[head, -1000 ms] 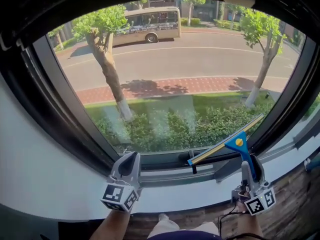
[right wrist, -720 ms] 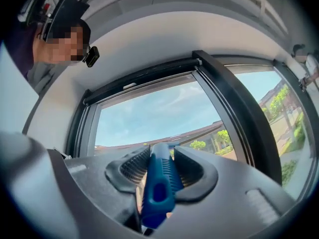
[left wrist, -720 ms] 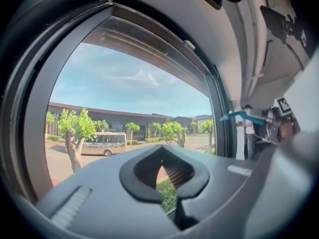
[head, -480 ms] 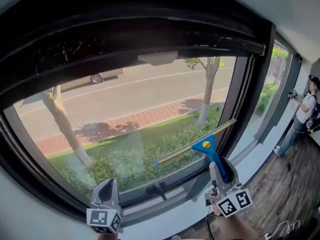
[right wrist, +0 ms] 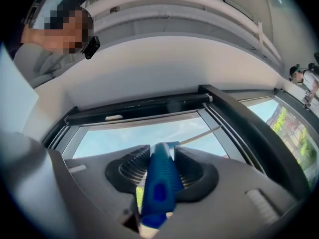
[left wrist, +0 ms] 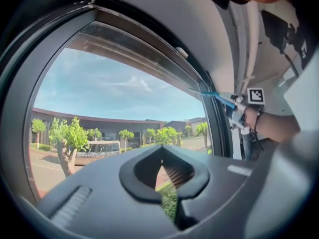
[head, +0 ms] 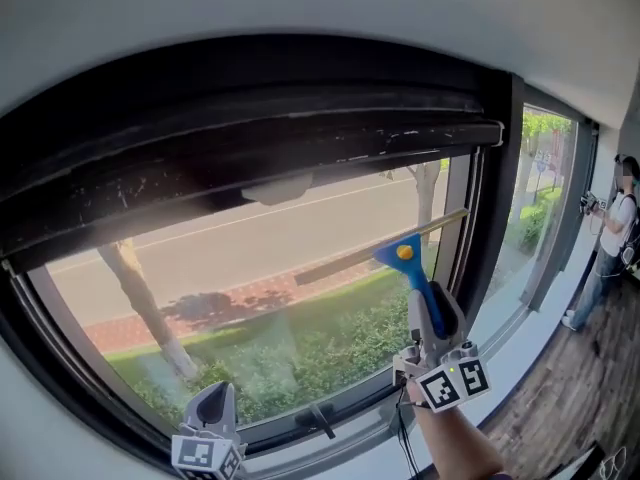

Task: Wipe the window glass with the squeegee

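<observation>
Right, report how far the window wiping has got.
Done: the squeegee is gripped in the right gripper. In hand: its blade is held at the upper right of the window glass. Left: no wiped strip shows yet, and the left gripper hangs shut and empty.

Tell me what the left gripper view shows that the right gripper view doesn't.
Left only: the left tool shut on nothing, street trees and a bus outside. Right only: the right tool clamping the squeegee by its blue handle, and a bystander off to the side. Both: the window glass, the sky, and the squeegee's blade.
</observation>
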